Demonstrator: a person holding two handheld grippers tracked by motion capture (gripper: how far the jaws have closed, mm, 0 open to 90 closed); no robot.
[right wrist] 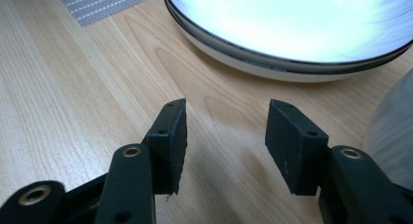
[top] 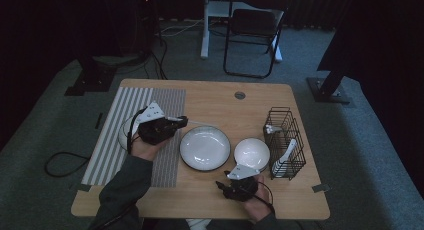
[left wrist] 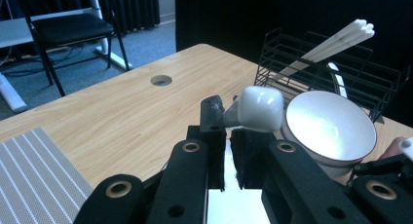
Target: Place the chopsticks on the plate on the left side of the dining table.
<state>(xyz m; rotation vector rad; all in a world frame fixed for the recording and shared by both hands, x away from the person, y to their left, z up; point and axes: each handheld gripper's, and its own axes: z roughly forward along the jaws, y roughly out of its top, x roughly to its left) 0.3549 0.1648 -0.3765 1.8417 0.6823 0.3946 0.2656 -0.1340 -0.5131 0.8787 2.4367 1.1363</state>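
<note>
My left gripper (top: 181, 121) hovers over the striped placemat's right part, pointing right. In the left gripper view its jaws (left wrist: 225, 131) are shut on a white ceramic spoon (left wrist: 255, 109), whose rounded end sticks out past the fingertips. A large white plate (top: 205, 147) lies mid-table, with a small white bowl (top: 252, 154) to its right. My right gripper (top: 222, 185) sits low near the front edge, below the bowl. Its jaws (right wrist: 226, 131) are open with bare wood between them. They face the plate's rim (right wrist: 292, 70).
A black wire basket (top: 284, 142) at the right holds white spoons and chopsticks (left wrist: 331, 44). The grey striped placemat (top: 115, 140) covers the table's left, with a white dish (top: 123, 132) partly under my left hand. A cable hole (top: 240, 95) is at the back. A folding chair (top: 252, 35) stands beyond.
</note>
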